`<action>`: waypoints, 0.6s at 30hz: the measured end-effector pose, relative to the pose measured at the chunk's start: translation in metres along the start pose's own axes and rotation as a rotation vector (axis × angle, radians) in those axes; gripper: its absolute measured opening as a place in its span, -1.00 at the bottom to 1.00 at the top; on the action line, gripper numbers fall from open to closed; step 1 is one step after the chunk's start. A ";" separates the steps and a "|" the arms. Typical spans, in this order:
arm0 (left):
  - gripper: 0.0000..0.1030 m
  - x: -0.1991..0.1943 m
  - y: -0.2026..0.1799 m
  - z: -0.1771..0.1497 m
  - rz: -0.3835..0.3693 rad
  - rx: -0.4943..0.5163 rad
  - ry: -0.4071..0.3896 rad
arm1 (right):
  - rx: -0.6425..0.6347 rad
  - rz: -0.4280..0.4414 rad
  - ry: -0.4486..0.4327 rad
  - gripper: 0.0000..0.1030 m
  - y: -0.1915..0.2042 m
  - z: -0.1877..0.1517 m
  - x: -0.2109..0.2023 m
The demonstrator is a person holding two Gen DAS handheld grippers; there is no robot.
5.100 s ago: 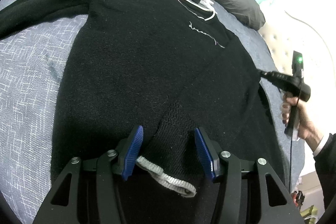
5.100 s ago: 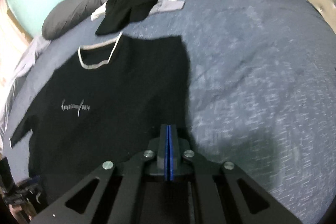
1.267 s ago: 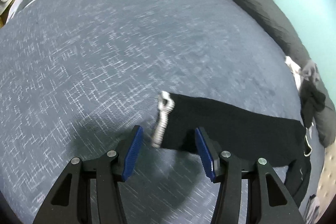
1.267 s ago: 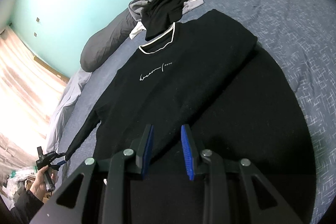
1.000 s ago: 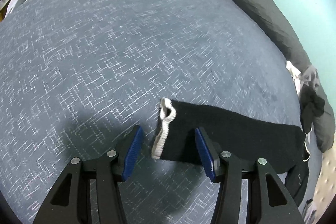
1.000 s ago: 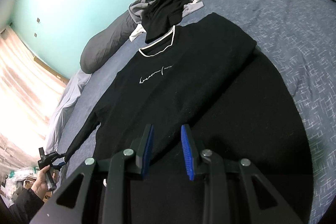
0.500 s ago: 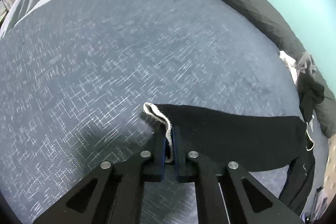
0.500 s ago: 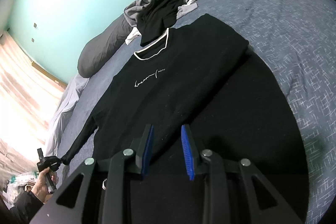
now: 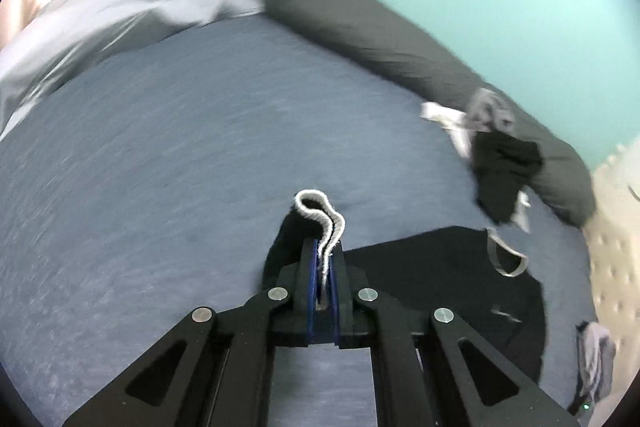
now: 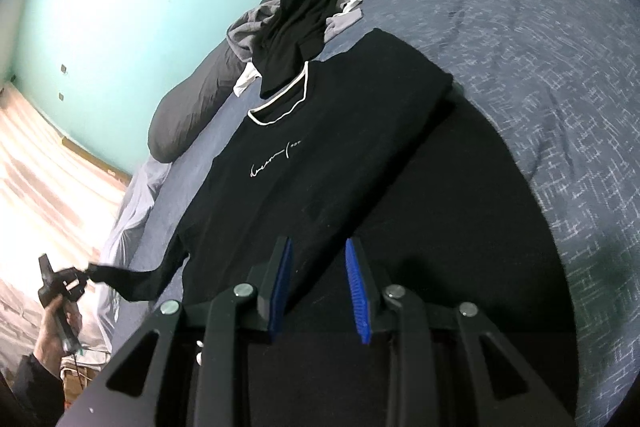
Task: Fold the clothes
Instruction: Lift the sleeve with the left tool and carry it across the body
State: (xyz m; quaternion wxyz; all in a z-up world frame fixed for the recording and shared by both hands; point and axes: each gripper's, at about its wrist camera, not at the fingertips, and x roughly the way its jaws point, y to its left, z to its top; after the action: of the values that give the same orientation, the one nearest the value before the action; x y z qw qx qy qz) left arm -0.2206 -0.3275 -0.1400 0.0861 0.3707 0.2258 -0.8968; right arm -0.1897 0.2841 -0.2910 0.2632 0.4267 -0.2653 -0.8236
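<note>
**Left gripper pinches sweater cuff; right gripper open above the hem**

One black sweater (image 10: 320, 163) lies spread face up on a blue-grey bedspread (image 10: 560, 75), its white-trimmed collar toward the pillows. The left gripper (image 9: 325, 267) is clamped on the white ribbed cuff (image 9: 322, 215) of one sleeve (image 10: 136, 281), lifted off the bed; a hand (image 10: 56, 315) holds that gripper at the far left of the right wrist view. The right gripper (image 10: 319, 287) hangs just over the sweater's lower part, its two blue-padded jaws moderately apart and holding nothing. One small heap of dark and grey clothes (image 10: 296, 15) sits beside the collar, against two dark grey pillows (image 10: 188, 111).
</note>
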 end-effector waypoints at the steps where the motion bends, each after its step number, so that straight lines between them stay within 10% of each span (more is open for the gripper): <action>1: -0.90 -0.003 -0.018 0.003 -0.020 0.021 -0.002 | 0.006 0.002 -0.002 -0.46 -0.002 0.001 -0.001; 18: -0.90 -0.009 -0.330 -0.052 -0.354 0.347 0.090 | 0.079 0.077 -0.065 -0.36 -0.031 0.025 -0.041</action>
State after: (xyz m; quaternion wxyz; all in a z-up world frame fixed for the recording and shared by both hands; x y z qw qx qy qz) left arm -0.2876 -0.0114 -0.0538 -0.1476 0.3740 0.1333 -0.9059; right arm -0.1969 0.3388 -0.2764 0.2691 0.3992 -0.3222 -0.8151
